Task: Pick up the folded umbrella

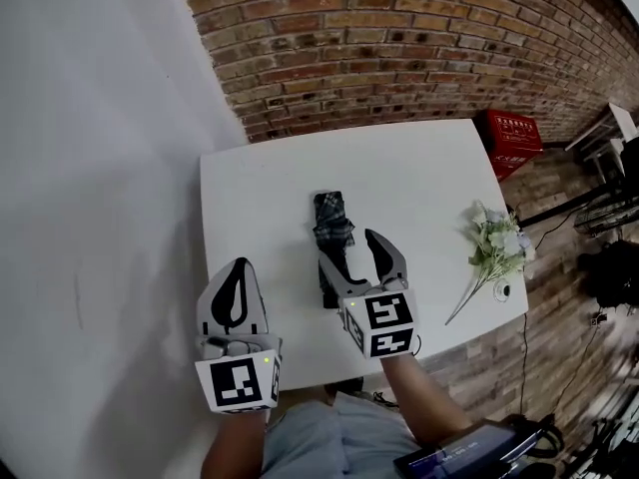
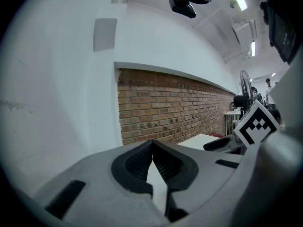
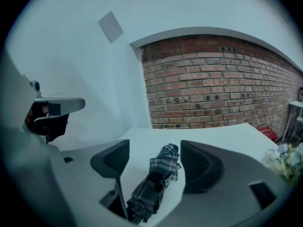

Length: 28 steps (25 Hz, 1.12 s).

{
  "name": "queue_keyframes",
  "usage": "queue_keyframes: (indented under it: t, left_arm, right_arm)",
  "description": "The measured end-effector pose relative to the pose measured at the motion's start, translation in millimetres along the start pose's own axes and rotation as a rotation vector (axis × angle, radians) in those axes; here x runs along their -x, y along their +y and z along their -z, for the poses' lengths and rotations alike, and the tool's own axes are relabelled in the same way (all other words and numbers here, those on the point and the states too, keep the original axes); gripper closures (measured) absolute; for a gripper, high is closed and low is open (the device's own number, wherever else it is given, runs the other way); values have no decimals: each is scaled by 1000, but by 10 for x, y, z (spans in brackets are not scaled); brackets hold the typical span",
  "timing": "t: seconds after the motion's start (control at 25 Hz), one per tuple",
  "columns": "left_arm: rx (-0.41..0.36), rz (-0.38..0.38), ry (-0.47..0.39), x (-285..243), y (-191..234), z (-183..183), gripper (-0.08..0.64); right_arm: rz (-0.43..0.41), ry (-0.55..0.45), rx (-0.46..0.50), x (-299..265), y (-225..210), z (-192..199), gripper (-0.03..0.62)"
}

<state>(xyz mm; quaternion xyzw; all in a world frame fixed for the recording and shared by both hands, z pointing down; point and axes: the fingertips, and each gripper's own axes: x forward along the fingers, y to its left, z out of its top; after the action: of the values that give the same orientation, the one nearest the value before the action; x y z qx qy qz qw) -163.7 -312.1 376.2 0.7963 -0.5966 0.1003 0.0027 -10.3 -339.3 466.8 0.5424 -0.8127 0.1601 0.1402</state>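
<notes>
A folded plaid umbrella (image 1: 332,230) lies lengthwise near the middle of the white table (image 1: 419,168), with its dark handle end towards me. My right gripper (image 1: 346,249) is open and low over that near end, one finger on each side of the umbrella and neither pad touching it. The right gripper view shows the umbrella (image 3: 155,186) running up between the open jaws of the right gripper (image 3: 155,148). My left gripper (image 1: 240,265) is shut on nothing at the table's front left edge. In the left gripper view its pads (image 2: 163,167) meet.
A bunch of pale artificial flowers (image 1: 496,242) lies at the table's right edge, with a small white object (image 1: 502,289) beside it. A red crate (image 1: 514,133) stands on the floor past the far right corner. Behind the table is a brick wall (image 1: 399,38), and a white wall (image 1: 100,168) is at the left.
</notes>
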Motion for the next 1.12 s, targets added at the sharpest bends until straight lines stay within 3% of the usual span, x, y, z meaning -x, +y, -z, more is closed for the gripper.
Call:
queue_keyframes:
  t: [0.52,0.8,1.12]
  left_arm:
    - [62,10,118,-380,170,645,554]
    - [81,1,153,-440,293,822,554]
    - [99,-3,161,-461,394,912,554]
  right_arm:
    - [5,204,-98,-586,-97,719,196]
    - [19,293,-149,-720,-108,975,186]
    - [41,372,-129,-806,-88,1158,187]
